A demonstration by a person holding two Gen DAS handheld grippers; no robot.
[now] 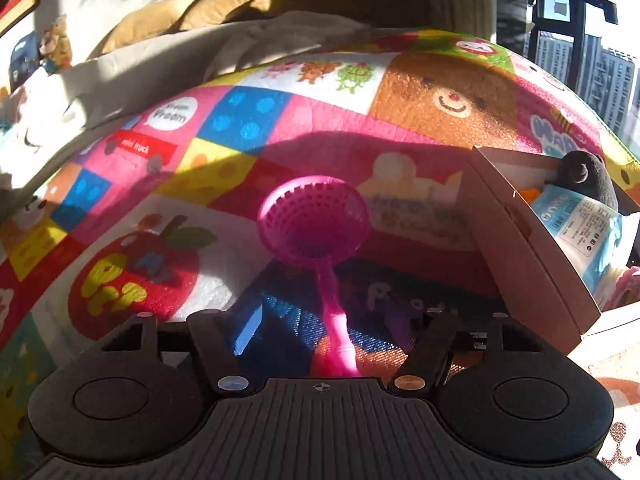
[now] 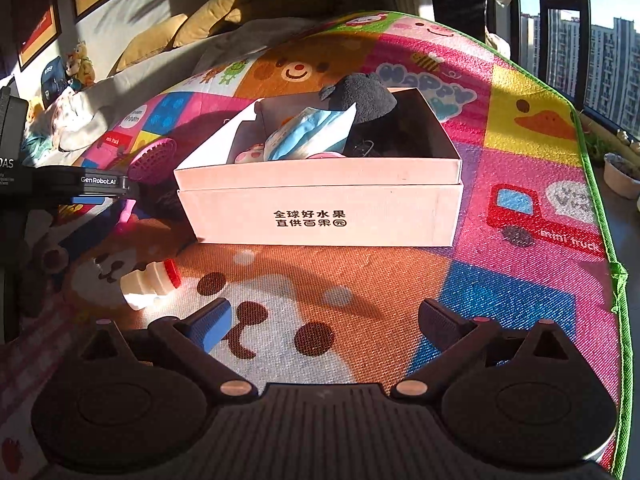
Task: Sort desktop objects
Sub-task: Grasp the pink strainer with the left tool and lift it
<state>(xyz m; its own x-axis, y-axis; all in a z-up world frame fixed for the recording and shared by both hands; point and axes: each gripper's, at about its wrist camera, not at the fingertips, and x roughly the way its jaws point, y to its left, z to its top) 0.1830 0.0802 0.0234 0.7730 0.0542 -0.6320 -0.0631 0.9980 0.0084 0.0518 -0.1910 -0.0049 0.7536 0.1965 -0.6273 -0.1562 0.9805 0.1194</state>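
Left tool [image 1: 332,320] half-closed astride pink strainer [image 1: 316,220] handle, grip uncertain; right tool [image 2: 324,320] spread wide, empty, white box [image 2: 320,216] at twelve o'clock, small bottle [image 2: 150,282] at ten

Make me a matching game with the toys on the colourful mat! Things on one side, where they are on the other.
Things:
1. pink strainer spoon
2. small white bottle
3. black plush toy
4. white box

Places:
A. inside the box
B. lying on its side on the mat, left of the box
C. handle between the left gripper's jaws
D. standing on the mat, lid off

Pairs: 1-C, 2-B, 3-A, 4-D
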